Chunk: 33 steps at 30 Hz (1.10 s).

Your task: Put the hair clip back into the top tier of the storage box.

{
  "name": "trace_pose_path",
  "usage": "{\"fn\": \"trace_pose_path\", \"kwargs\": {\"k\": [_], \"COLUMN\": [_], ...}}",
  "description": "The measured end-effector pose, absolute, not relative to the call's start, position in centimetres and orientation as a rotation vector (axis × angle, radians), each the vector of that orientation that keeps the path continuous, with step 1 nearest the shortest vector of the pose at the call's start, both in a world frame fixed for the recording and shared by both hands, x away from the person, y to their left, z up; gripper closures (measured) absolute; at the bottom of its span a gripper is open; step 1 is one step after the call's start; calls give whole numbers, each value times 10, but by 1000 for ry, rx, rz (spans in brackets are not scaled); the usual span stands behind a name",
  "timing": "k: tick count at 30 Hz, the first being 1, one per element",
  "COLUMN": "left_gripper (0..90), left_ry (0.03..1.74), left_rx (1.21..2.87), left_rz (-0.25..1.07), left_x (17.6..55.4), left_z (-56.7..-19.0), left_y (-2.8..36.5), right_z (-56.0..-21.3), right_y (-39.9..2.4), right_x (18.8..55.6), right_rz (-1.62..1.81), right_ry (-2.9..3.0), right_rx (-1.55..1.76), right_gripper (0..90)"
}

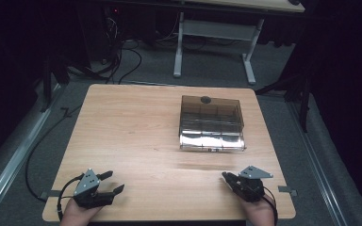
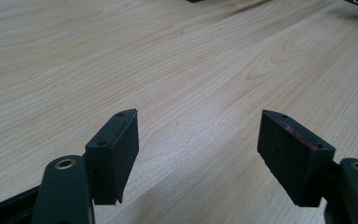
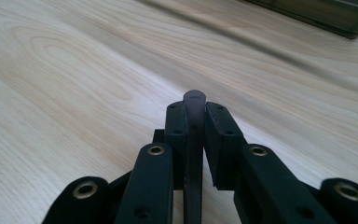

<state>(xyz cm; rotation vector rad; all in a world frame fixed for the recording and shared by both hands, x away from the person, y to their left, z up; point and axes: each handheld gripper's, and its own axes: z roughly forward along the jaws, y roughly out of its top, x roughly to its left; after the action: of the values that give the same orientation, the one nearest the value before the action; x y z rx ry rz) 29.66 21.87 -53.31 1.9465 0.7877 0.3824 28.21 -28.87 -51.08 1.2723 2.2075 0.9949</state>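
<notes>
Right hand-held gripper (image 3: pixel 195 109) clamps one dark flat piece (image 3: pixel 194 140); left hand-held gripper (image 2: pixel 198 135) gapes.

A thin, flat, dark translucent strip (image 3: pixel 194 140) with a rounded end stands on edge, clamped between the right gripper's (image 3: pixel 195 112) jaws, near the smoky plastic box (image 1: pixel 210 121).

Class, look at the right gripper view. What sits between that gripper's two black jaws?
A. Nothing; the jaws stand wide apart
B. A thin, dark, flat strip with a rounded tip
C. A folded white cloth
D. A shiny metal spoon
B: in the right gripper view the right gripper is shut on a thin dark flat strip with a rounded tip, which pokes out just past the pads.
</notes>
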Motion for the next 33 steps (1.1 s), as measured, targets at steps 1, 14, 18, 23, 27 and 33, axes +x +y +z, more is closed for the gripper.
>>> {"fn": "trace_pose_path", "kwargs": {"k": [1,14,18,23,27,33], "left_gripper": [297,297,297,297,297,297], "left_ry": [787,784,784,788,788,783], "left_rx": [1947,1945,1946,1948,1945,1946], "left_rz": [383,381,382,383,384,381], "left_x": [297,296,296,297,296,296], "left_z": [-533,-533,-533,-533,-533,-533], "left_y": [219,219,219,219,219,219], "right_z": [-511,-525,-525,-519,-516,-512], "right_y": [-285,-261,-261,-264,-270,-283], "right_x": [283,292,292,289,291,298], "right_rz": [1000,988,988,1050,1034,944], "right_ry": [2218,2307,2308,2274,2252,2266], "right_rx": [1266,1247,1239,1239,1274,1387], "right_gripper": [800,798,767,743,752,782]}}
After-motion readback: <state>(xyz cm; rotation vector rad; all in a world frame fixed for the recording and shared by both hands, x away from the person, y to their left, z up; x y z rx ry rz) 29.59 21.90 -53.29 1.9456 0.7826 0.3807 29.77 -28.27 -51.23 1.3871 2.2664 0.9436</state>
